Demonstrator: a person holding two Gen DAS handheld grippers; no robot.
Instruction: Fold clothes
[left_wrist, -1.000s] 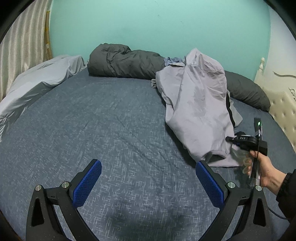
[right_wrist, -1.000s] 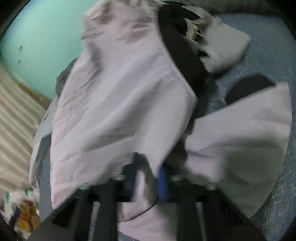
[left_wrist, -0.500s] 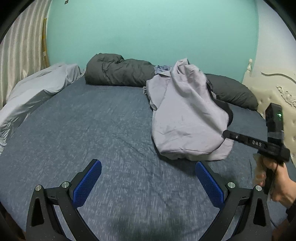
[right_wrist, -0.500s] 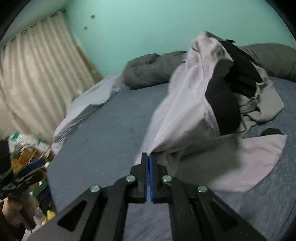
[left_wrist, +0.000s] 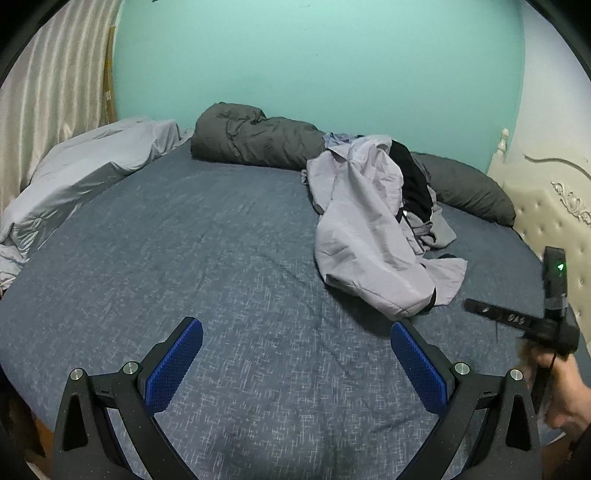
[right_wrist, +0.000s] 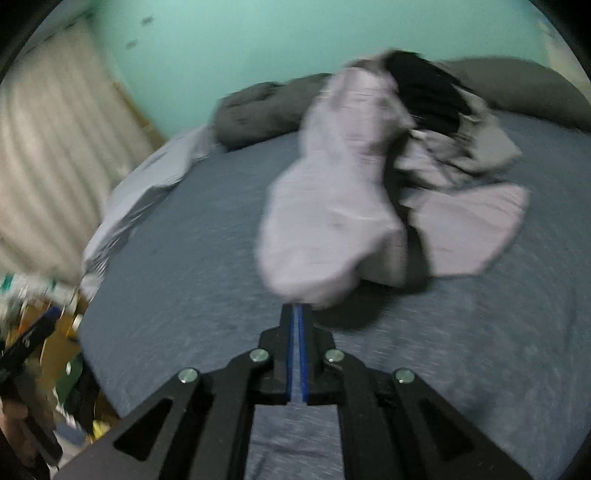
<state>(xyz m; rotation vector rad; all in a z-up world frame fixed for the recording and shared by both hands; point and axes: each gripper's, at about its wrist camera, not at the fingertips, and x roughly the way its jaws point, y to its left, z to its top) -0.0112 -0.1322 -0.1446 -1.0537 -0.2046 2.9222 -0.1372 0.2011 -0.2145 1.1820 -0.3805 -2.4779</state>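
Note:
A pale lilac garment (left_wrist: 362, 236) lies crumpled on the blue bed (left_wrist: 184, 240), its near end bunched (right_wrist: 325, 240). It drapes off a heap with a black garment (left_wrist: 413, 177) and a grey one (left_wrist: 437, 230). My left gripper (left_wrist: 295, 326) is open low over the bed, nothing between its blue pads (left_wrist: 173, 365). My right gripper (right_wrist: 296, 310) is shut and points at the lilac garment's near end. In the left wrist view its tip (left_wrist: 469, 303) sits just right of the garment, with a strip of bed between them.
A rolled dark grey duvet (left_wrist: 251, 140) and a dark pillow (left_wrist: 465, 188) lie along the teal wall. A pale grey sheet (left_wrist: 92, 162) is heaped at the left by the curtain (left_wrist: 44, 92). A cream headboard (left_wrist: 546, 206) stands at the right. Clutter shows beyond the bed edge (right_wrist: 44, 317).
The lilac garment, lifted high a second ago, has come down onto the bed. My right gripper has drawn back to the right and lower. The left gripper stays open.

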